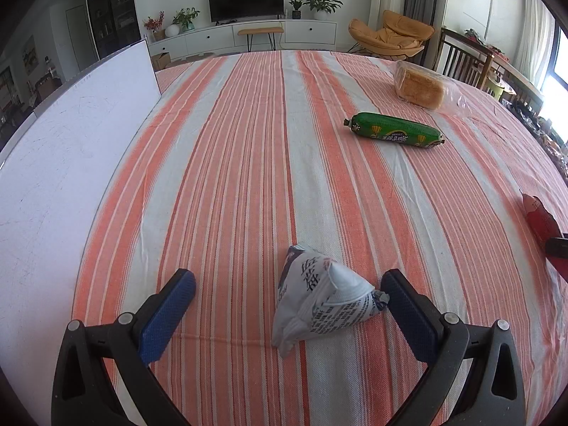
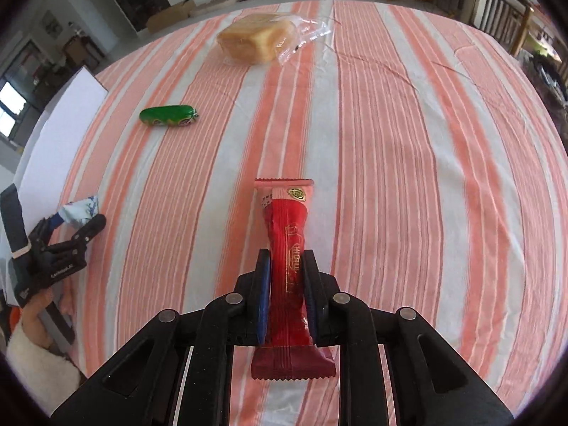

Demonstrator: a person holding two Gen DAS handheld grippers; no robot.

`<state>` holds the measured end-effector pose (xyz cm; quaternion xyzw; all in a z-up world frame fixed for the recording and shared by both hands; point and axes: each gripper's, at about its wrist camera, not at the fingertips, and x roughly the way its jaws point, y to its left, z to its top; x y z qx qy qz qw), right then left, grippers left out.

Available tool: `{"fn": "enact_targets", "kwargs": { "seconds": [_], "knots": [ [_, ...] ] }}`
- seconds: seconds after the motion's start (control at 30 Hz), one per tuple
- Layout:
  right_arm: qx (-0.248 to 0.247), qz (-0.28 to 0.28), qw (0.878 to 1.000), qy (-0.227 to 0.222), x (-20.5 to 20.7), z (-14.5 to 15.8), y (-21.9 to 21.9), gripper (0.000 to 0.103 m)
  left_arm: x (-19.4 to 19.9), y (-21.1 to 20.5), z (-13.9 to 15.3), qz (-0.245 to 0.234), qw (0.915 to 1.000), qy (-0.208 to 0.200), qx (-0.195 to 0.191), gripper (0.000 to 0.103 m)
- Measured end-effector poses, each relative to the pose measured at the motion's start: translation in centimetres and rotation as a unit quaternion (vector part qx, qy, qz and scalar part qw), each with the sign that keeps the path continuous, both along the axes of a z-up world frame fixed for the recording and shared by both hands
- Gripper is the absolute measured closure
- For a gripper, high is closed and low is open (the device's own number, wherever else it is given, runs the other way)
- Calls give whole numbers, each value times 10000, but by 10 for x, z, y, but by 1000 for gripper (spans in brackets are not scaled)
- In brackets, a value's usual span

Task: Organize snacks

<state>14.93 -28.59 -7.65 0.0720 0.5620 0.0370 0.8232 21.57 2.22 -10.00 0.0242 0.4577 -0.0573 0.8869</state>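
On the counter covered by an orange-and-white striped cloth (image 1: 248, 163), the snacks lay spread well apart. The left hand-held gripper (image 1: 287, 285) stood released, its blue-padded fingers (image 1: 167, 314) wide on either side of a white triangular packet printed with dark characters (image 1: 319, 301); the packet rested on the cloth between them, its crimped corner just beside the right-hand pad, though whether it touched that pad could not be told from this angle. The right hand-held gripper (image 2: 285, 271) was clenched on a long red foil snack bar wrapper with gold lettering (image 2: 289, 248), gripped around its middle with both pads pressing its sides; the serrated far end stuck out ahead of the fingers and the near end hung behind them. In the left wrist view that red wrapper (image 1: 539, 220) showed only at the right edge. Farther off lay a green plastic-wrapped sausage-shaped tube (image 1: 394, 130), flat on the cloth, and beyond it a loaf of sliced bread in a clear plastic bag (image 1: 420, 87) near the far edge of the counter. A white flat board (image 1: 71, 163) stood along the left side of the counter. From the right wrist view, the left gripper (image 2: 76, 222) appeared at the far left, with a person's cream fleece sleeve (image 2: 39, 362) below it.
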Motion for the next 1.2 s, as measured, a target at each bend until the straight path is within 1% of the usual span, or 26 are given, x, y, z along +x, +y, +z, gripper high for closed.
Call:
{"fn": "enact_targets", "kwargs": {
  "seconds": [0.03, 0.1, 0.13, 0.2, 0.23, 0.3, 0.4, 0.67, 1.2],
  "knots": [
    [-49, 61, 9999, -95, -7, -5, 6, 56, 0, 0, 0, 0, 10000, 0, 0, 0],
    [-375, 200, 9980, -478, -21, -10, 18, 42, 0, 0, 0, -1, 10000, 0, 0, 0],
    [-576, 268, 9965, -550, -23, -14, 23, 35, 0, 0, 0, 0, 10000, 0, 1, 0],
    [-889, 412, 9922, -773, -32, -16, 32, 31, 0, 0, 0, 0, 10000, 0, 1, 0],
    [-893, 404, 9916, -845, -35, -17, 31, 30, 0, 0, 0, 0, 10000, -1, 0, 0],
    [-754, 258, 9922, -955, -40, -18, 26, 24, 0, 0, 0, 0, 10000, 0, 1, 0],
    [-788, 225, 9895, -1187, -41, -20, 24, 18, 0, 0, 0, 0, 10000, -1, 1, 0],
    [-798, 257, 9892, -1204, -33, -23, 28, 14, 0, 0, 0, 0, 10000, -1, 1, 0],
    [-807, 256, 9891, -1205, -34, -23, 28, 13, 0, 0, 0, 0, 10000, -1, 3, 0]
  ]
}}
